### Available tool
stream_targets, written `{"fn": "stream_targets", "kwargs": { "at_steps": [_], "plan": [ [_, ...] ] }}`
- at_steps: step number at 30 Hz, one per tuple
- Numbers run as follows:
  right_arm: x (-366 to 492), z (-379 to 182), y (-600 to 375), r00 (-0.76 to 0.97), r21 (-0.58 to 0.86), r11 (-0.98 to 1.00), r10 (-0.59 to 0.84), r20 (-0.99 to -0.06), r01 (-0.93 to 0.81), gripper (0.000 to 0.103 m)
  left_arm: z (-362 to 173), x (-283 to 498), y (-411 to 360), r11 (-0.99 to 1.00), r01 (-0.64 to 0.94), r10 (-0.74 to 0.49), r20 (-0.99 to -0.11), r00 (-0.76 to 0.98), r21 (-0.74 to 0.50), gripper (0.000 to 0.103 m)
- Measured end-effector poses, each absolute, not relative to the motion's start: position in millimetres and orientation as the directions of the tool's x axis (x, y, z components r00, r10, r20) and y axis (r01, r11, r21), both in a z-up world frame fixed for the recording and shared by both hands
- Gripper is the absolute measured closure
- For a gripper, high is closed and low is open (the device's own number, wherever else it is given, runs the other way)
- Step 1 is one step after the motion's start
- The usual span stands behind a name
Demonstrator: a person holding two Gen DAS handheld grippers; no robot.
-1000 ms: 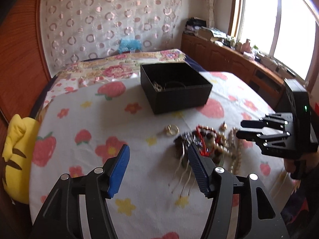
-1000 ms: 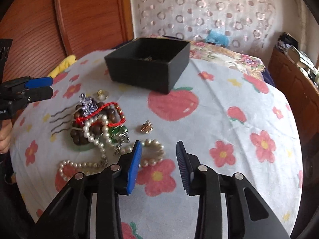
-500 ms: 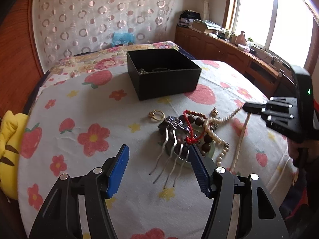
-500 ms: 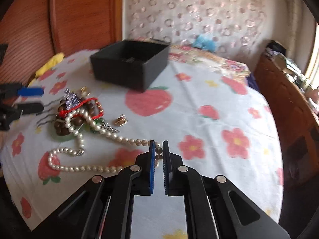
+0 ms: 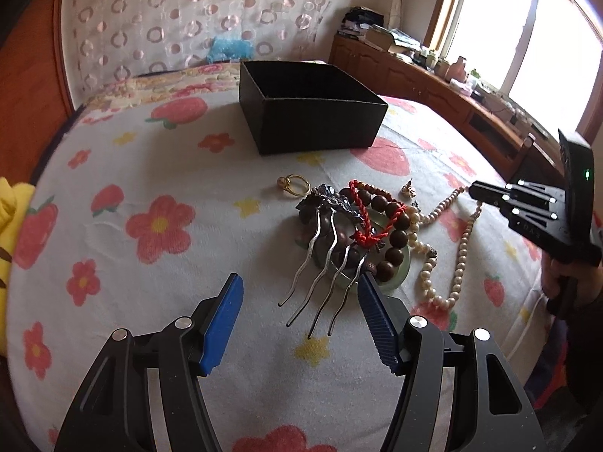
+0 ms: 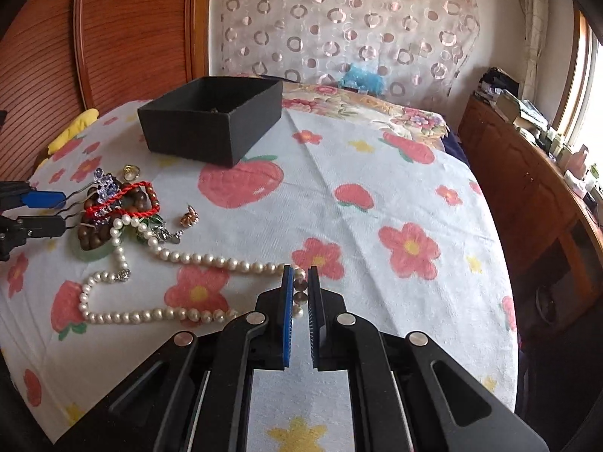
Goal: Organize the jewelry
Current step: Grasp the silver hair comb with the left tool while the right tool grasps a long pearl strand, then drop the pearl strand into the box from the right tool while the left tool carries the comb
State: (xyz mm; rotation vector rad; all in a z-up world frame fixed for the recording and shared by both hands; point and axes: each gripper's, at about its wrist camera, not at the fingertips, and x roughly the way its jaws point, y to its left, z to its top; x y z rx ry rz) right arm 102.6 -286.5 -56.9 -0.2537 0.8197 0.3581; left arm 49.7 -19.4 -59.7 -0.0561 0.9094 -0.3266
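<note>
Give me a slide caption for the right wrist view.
Right gripper shut on the pearl necklace, drawing it from the jewelry pile near the black box.

Pearl necklace [image 6: 211, 261] trails from the jewelry pile [image 6: 113, 211] near the open black box [image 6: 211, 128].

Left wrist view: close above the bedspread [image 5: 150, 173], angled downward toward the jewelry pile [image 5: 354, 226] and black box [image 5: 312, 120]. Right wrist view: close, angled downward from the opposite side. Shared: jewelry pile [image 6: 113, 211], black box [image 6: 211, 124], bedspread [image 6: 377, 173].
</note>
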Motion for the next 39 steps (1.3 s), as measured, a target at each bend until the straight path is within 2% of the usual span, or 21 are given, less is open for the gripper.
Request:
{"fn": "stream_targets", "kwargs": {
  "at_steps": [6, 13, 14, 20, 31, 39],
  "plan": [
    [101.5, -58.7, -283.2, 0.623, -0.098, 0.905, 0.203, -0.755, -0.414, 0.095, -59.8, 47.5, -19.9, 0.937, 0.26, -0.342, -0.754, 0.561, -0.232, 0.078],
    [102.1, -60.4, -282.3, 0.619, -0.096, 0.905, 0.204, -0.758, -0.415, 0.095, -42.1, 33.8, -27.1, 0.926, 0.3, -0.369, -0.71, 0.599, -0.228, 0.089],
    [102.1, -60.8, -282.4, 0.619, -0.095, 0.904, 0.205, -0.758, -0.416, 0.095, -36.7, 30.3, -29.9, 0.923, 0.312, -0.377, -0.697, 0.609, -0.226, 0.096],
    [102.0, -61.2, -282.7, 0.618, -0.095, 0.904, 0.205, -0.759, -0.416, 0.095, -20.7, 24.6, -38.3, 0.923, 0.327, -0.374, -0.667, 0.644, -0.202, 0.102],
    [98.9, -57.5, -279.6, 0.624, -0.086, 0.894, 0.235, -0.745, -0.439, 0.095, -0.6, 19.9, -38.2, 0.942, 0.304, -0.324, -0.613, 0.72, -0.141, 0.102],
    [93.1, -16.3, -268.9, 0.677, -0.095, 0.877, 0.291, -0.677, -0.471, 0.095, 17.6, 24.7, -32.0, 0.953, 0.281, -0.295, -0.58, 0.76, -0.117, 0.102]
  ]
}}
